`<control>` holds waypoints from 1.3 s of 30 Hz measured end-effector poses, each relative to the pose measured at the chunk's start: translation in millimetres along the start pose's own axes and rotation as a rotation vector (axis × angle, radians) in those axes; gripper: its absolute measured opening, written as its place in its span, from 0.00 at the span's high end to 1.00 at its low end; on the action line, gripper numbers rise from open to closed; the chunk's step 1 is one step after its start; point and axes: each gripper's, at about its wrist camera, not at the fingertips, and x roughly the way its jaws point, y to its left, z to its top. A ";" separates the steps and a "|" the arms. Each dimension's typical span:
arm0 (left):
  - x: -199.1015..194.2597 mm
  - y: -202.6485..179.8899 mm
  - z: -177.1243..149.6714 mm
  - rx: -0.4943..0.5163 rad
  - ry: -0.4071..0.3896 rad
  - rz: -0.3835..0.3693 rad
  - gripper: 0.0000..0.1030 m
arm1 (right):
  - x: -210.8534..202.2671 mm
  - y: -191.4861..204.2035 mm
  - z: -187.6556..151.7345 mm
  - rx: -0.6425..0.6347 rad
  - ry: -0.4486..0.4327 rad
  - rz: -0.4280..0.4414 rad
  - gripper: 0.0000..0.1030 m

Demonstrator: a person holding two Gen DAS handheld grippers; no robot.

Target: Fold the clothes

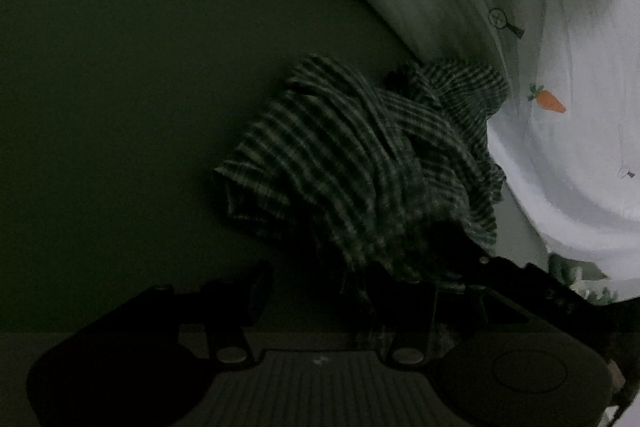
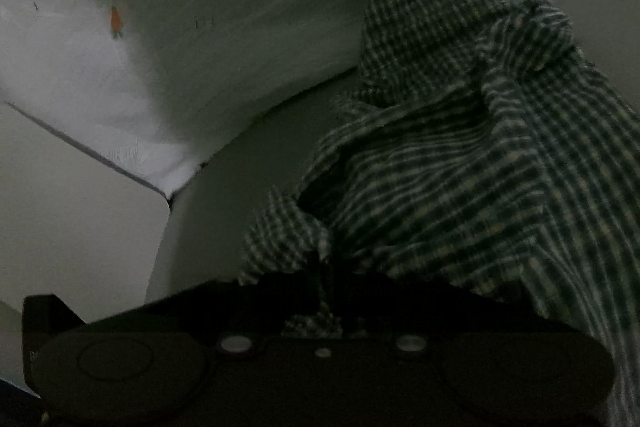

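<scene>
My right tongs (image 2: 326,291) were clamped on the near hem of the checked garment (image 2: 460,167); it ran toward one o'clock. My left tongs (image 1: 344,291) stood half-open, the crumpled cloth at twelve, on the bed (image 1: 120,87).

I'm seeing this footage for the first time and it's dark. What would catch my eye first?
The crumpled dark checked garment stands out, heaped mid-frame on a plain surface. Behind it lies white bedding printed with small orange carrots. In the right wrist view, the right gripper is shut on the garment's near edge.
</scene>
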 end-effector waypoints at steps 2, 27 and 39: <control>-3.8 -3.3 -2.1 0.020 -0.009 0.008 0.49 | -11.6 -1.2 -4.2 0.020 -0.019 0.002 0.98; -48.3 -59.5 -117.9 0.344 0.020 -0.017 0.48 | -204.1 -44.3 -148.2 0.245 -0.251 -0.151 0.98; -56.9 -65.1 -176.9 0.395 0.062 0.014 0.47 | -250.9 -57.3 -211.3 0.304 -0.244 -0.190 0.98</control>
